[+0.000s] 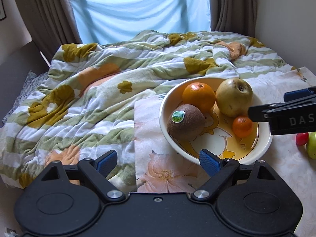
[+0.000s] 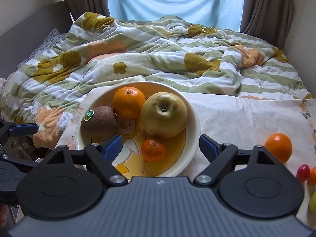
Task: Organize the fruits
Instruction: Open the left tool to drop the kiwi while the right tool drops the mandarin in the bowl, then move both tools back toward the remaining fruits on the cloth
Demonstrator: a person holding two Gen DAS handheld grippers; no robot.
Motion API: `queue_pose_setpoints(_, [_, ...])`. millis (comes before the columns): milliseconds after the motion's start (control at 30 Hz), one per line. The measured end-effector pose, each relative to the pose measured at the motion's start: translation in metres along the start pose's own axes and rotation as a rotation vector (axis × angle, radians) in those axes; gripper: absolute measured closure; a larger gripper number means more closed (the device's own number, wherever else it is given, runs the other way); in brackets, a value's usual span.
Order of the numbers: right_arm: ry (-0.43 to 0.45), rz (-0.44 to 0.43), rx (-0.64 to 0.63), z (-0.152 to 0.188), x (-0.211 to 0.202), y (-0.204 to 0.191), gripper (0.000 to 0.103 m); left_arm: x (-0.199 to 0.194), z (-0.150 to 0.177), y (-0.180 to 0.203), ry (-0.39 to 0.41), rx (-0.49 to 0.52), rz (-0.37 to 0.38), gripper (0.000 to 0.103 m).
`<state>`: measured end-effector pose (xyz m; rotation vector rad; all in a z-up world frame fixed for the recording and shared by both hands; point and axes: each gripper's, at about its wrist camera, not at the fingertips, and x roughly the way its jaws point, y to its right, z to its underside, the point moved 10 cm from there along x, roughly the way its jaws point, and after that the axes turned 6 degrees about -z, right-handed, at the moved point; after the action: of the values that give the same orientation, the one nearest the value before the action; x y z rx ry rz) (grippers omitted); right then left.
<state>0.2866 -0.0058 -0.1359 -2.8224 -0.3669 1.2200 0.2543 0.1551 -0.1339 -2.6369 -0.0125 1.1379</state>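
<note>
A cream bowl [image 2: 194, 118] with a yellow duck print holds a kiwi [image 2: 98, 123], an orange [image 2: 128, 102], a yellow-green pear-like fruit [image 2: 164, 115] and a small mandarin [image 2: 153, 149]. My right gripper [image 2: 161, 146] is open, its fingers straddling the bowl's near part with the mandarin between them, not touching. My left gripper [image 1: 158, 163] is open and empty at the bowl's [image 1: 164, 106] near left rim. The right gripper's fingers [image 1: 280, 110] reach in from the right in the left wrist view. Loose fruit lies right of the bowl: an orange [image 2: 278, 147], a red cherry tomato [image 2: 303, 172], a green fruit [image 2: 313, 201].
The bowl stands on a pale floral cloth [image 2: 237, 114] over a table edge. Behind lies a bed with a rumpled green-striped flowered blanket [image 2: 138, 59]. A blue sheet [image 2: 173, 0] covers the window between brown curtains. A small orange fruit [image 2: 313, 175] sits by the tomato.
</note>
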Motion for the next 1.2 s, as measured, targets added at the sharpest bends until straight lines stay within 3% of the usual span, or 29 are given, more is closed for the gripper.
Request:
queue_pose_setpoints(400, [0.058,-0.027,-0.002,0.012,-0.069,0.025,0.003,-0.066,0.015,-0.012,0.025,-0.098,-0.160,0.010])
queue_pose_setpoints(633, [0.113,0.018,-0.034,0.031,-0.121,0.061,0.000,-0.114,0.025,0.019,0.042,-0.117,-0.205,0.007])
queue_pose_setpoints(900, [0.130,0.032,-0.058,0.063,-0.171,0.109,0.000,-0.150,0.032,0.087,0.048,-0.116,-0.175,0.007])
queue_pose_setpoints(1200, [0.104,0.067,-0.067,0.099,-0.200,0.174,0.000,-0.157,0.031,0.167,0.030,-0.114,-0.082,0.006])
